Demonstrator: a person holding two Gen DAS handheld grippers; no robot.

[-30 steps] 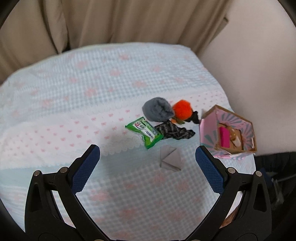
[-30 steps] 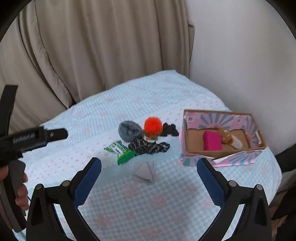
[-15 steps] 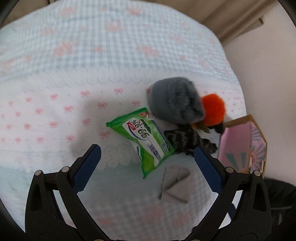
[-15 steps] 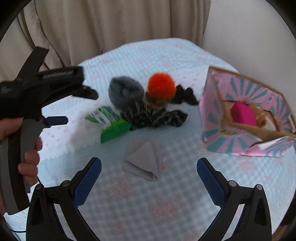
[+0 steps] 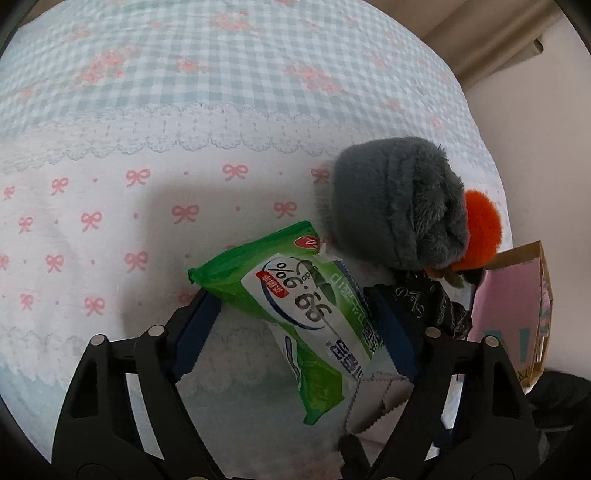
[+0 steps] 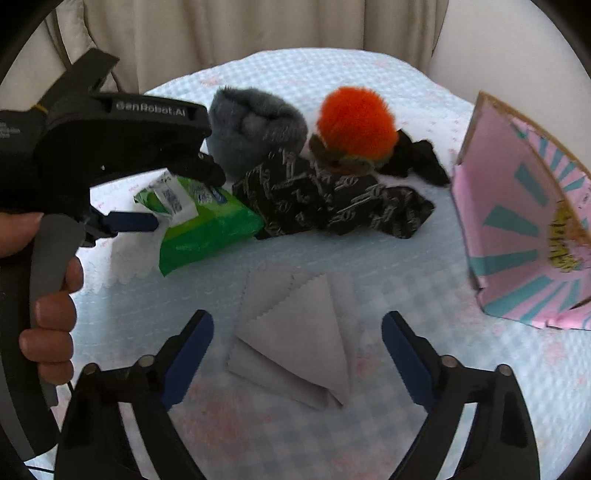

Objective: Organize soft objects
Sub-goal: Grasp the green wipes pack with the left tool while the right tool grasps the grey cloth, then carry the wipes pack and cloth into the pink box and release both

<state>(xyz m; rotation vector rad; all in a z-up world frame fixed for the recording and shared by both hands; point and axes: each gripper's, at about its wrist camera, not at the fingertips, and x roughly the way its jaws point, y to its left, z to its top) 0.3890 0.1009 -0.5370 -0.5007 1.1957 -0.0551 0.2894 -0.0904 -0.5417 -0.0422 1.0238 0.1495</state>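
Note:
A green wet-wipe pack (image 5: pixel 306 299) lies on the bed between the fingers of my left gripper (image 5: pixel 290 295), whose jaws are closing. The pads stand at its two edges and the pack is not squeezed. In the right wrist view a hand holds the left gripper (image 6: pixel 184 199) low over the pack (image 6: pixel 207 221). My right gripper (image 6: pixel 298 319) hangs over a folded grey cloth (image 6: pixel 295 332). Its jaws are closing, with the cloth between them and untouched. Behind lie a grey fluffy bundle (image 6: pixel 255 125), an orange pompom toy (image 6: pixel 356 122) and a black patterned cloth (image 6: pixel 332 199).
A pink cardboard box (image 6: pixel 524 229) stands at the right, close to the bed's edge. A small black fabric piece (image 6: pixel 417 158) lies behind the patterned cloth. The checked bedspread (image 5: pixel 184 92) stretches away to the left and back. Beige curtains (image 6: pixel 221 33) hang behind.
Both grippers have come down toward the bed. The left now straddles the green pack and the right the grey cloth. Both pairs of jaws have narrowed.

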